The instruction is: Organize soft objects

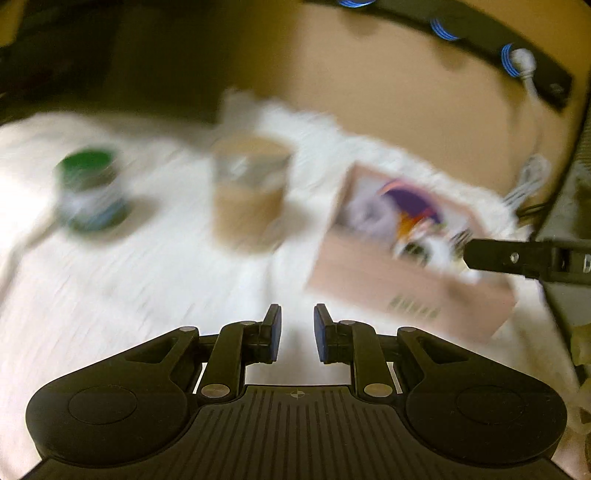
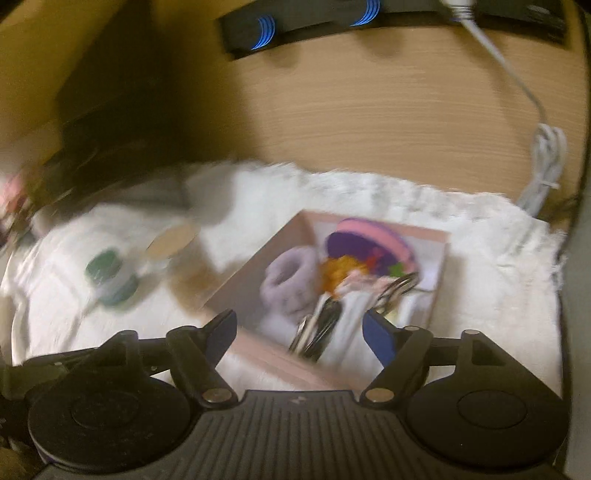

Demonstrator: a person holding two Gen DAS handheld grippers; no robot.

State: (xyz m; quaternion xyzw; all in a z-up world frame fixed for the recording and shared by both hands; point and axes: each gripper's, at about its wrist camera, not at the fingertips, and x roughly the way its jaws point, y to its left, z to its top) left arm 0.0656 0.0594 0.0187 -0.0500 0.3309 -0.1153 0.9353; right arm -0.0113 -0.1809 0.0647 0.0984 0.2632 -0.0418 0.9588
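Note:
Both views are motion-blurred. A pink cardboard box (image 2: 255,354) sits on a white fluffy cloth (image 2: 498,295). It holds soft things: a lilac fluffy scrunchie (image 2: 291,284), a purple and pink knitted piece (image 2: 369,243), an orange fuzzy bit (image 2: 340,273) and dark hair clips (image 2: 321,328). My right gripper (image 2: 299,332) is open and empty, just in front of and above the box. My left gripper (image 1: 297,332) is narrowly open and empty over the cloth, left of the box (image 1: 406,291). One right finger (image 1: 509,256) reaches in from the right.
A tan-lidded clear jar (image 1: 249,192) and a green-lidded jar (image 1: 88,188) stand on the cloth left of the box. A black power strip (image 2: 332,26) and a white cable (image 2: 543,162) lie on the wooden desk behind. A dark edge bounds the right.

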